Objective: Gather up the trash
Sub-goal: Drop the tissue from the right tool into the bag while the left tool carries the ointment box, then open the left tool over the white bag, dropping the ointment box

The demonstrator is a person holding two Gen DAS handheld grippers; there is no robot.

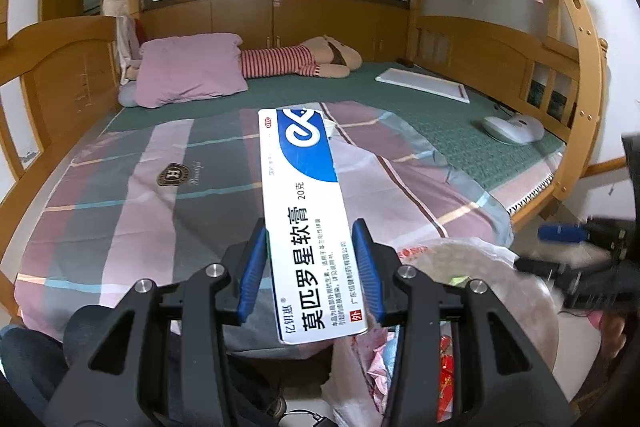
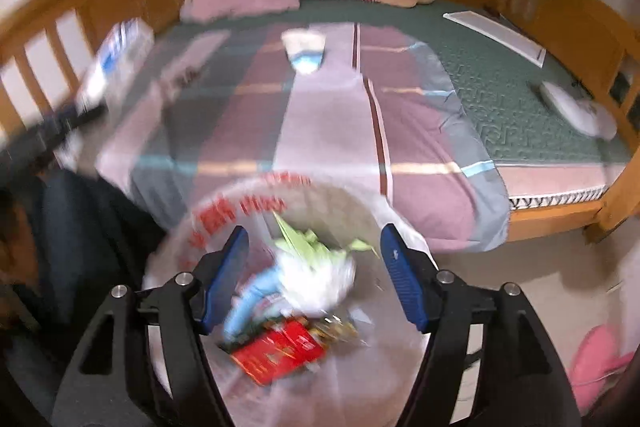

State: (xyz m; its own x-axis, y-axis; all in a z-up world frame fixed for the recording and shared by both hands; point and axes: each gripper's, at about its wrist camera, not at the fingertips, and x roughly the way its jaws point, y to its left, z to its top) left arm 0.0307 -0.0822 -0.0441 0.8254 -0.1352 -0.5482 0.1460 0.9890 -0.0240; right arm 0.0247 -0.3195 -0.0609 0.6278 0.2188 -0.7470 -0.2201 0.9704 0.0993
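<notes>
My left gripper (image 1: pixel 310 227) is shut on a long white and blue ointment box (image 1: pixel 304 187), which sticks out forward over the striped quilt (image 1: pixel 140 203). The same box (image 2: pixel 116 63) shows blurred at the left of the right wrist view. My right gripper (image 2: pixel 314 231) stands open above a clear plastic trash bag (image 2: pixel 224 211) with red print. A blurred white and green wrapper (image 2: pixel 316 267) lies loose below the jaws, touching neither pad, beside a red packet (image 2: pixel 280 351) in the bag. A white and blue crumpled item (image 2: pixel 304 51) rests on the quilt further back.
On the wooden bed (image 1: pixel 560 39) lie a pink pillow (image 1: pixel 188 67), a striped plush doll (image 1: pixel 300 61), a white board (image 1: pixel 424 83) and a white oval device (image 1: pixel 512 129). A pink slipper (image 2: pixel 596 359) sits on the floor at the right.
</notes>
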